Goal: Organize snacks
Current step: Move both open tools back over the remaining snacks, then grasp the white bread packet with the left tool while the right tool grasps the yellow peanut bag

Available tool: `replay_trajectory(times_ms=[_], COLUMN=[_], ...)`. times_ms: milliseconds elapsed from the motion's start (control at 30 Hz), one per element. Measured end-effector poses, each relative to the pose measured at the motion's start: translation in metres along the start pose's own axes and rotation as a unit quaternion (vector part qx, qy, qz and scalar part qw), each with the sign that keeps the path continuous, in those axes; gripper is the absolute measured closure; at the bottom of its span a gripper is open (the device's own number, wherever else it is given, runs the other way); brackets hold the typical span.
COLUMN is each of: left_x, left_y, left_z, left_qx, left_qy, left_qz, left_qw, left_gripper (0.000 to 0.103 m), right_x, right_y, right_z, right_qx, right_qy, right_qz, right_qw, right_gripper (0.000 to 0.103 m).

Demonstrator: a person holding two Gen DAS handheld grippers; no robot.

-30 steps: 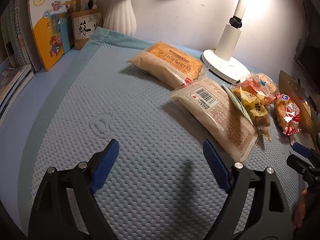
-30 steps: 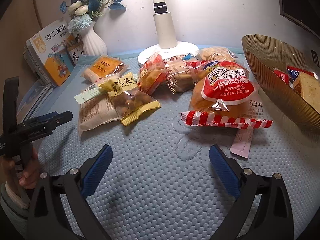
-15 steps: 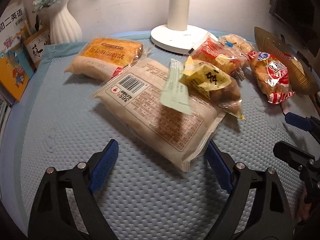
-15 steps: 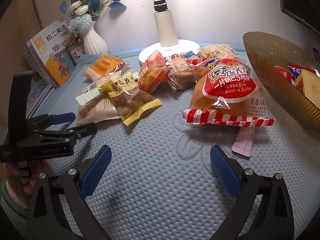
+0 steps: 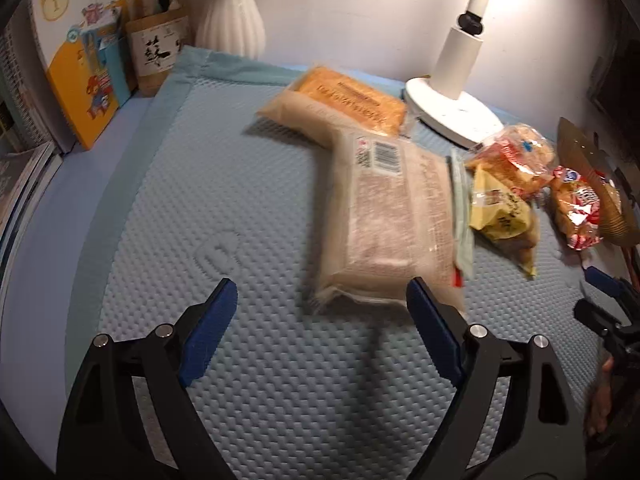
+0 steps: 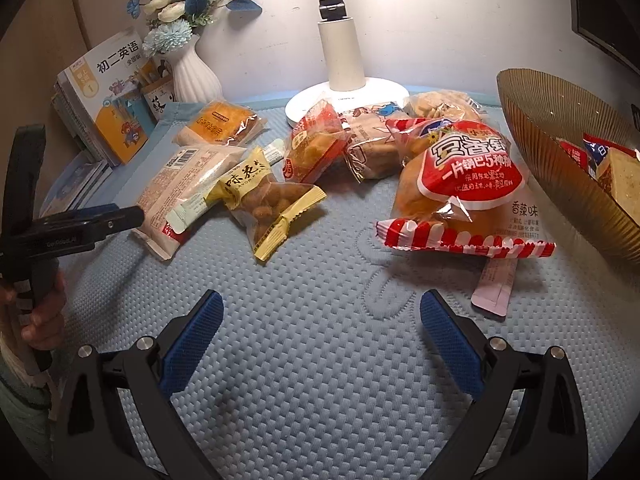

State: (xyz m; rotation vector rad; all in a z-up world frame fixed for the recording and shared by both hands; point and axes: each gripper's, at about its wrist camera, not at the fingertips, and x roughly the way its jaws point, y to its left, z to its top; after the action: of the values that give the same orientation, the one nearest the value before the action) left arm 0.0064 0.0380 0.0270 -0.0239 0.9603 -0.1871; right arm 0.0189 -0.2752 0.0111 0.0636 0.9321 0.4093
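My left gripper wide, empty, facing pale barcode pack mid-mat. Right gripper wide, empty. Pack looks light, soft, crinkly film, likely slippery; I'd pinch near sealed end, gently.

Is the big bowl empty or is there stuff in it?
Not empty. The bowl holds a few snacks near its right side.

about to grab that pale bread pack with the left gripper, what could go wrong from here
The green sachet lies across the bread pack and may slide off when it is lifted. The yellow nut bag overlaps its edge and could get dragged. The left gripper, open, might pinch only the thin end seal.
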Motion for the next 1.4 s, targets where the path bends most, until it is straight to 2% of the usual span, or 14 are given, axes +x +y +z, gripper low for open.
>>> replay_trajectory(times_ms=[167, 233, 367, 433, 500, 600, 733, 867, 933, 1000, 1067, 1200, 1300, 1400], left_x=[0.012, 0.025, 0.043, 0.047, 0.051, 0.054, 0.052, 0.053, 0.054, 0.052, 0.049, 0.035, 0.018, 0.007], left_y=[-0.037, -0.042, -0.045, -0.045, -0.043, -0.038, -0.044, -0.053, -0.055, -0.058, -0.059, -0.058, -0.052, -0.045], left_z=[0.021, 0.029, 0.036, 0.037, 0.035, 0.033, 0.030, 0.029, 0.029, 0.028, 0.026, 0.014, -0.005, -0.024], left_qx=[0.029, 0.026, 0.025, 0.029, 0.030, 0.022, 0.034, 0.051, 0.058, 0.063, 0.065, 0.066, 0.057, 0.048], left_qy=[-0.006, 0.001, 0.007, 0.004, 0.004, 0.008, 0.004, 0.004, 0.002, -0.005, -0.013, -0.009, -0.007, -0.007], left_qz=[-0.013, -0.007, -0.005, -0.006, -0.011, -0.021, -0.011, 0.013, 0.024, 0.029, 0.029, 0.029, 0.011, 0.015], left_qw=[0.9995, 0.9996, 0.9996, 0.9995, 0.9995, 0.9995, 0.9993, 0.9986, 0.9980, 0.9976, 0.9974, 0.9973, 0.9983, 0.9987], left_gripper=[0.017, 0.017, 0.014, 0.012, 0.010, 0.011, 0.010, 0.010, 0.013, 0.024, 0.027, 0.028, 0.029, 0.029], right_x=[-0.013, -0.012, 0.007, 0.026, 0.044, 0.059, 0.072, 0.073, 0.065, 0.054, 0.041, 0.012, -0.004, -0.015], right_y=[0.025, 0.038, 0.058, 0.060, 0.059, 0.058, 0.061, 0.064, 0.065, 0.066, 0.063, 0.049, 0.032, 0.021], right_z=[0.023, 0.035, 0.054, 0.059, 0.062, 0.062, 0.059, 0.050, 0.045, 0.037, 0.025, -0.005, -0.021, -0.027], right_qx=[-0.053, -0.087, -0.140, -0.148, -0.149, -0.152, -0.157, -0.172, -0.169, -0.160, -0.148, -0.121, -0.070, -0.015], right_qy=[-0.003, 0.009, 0.014, 0.022, 0.031, 0.027, 0.026, 0.035, 0.036, 0.039, 0.042, 0.050, 0.057, 0.067], right_qz=[0.006, -0.011, -0.027, -0.027, -0.015, -0.007, -0.025, -0.058, -0.058, -0.058, -0.064, -0.093, -0.110, -0.105], right_qw=[0.999, 0.996, 0.990, 0.988, 0.988, 0.988, 0.987, 0.983, 0.983, 0.985, 0.986, 0.987, 0.990, 0.992], right_gripper=[0.009, 0.024, 0.025, 0.039, 0.045, 0.042, 0.037, 0.051, 0.054, 0.058, 0.058, 0.058, 0.058, 0.050])
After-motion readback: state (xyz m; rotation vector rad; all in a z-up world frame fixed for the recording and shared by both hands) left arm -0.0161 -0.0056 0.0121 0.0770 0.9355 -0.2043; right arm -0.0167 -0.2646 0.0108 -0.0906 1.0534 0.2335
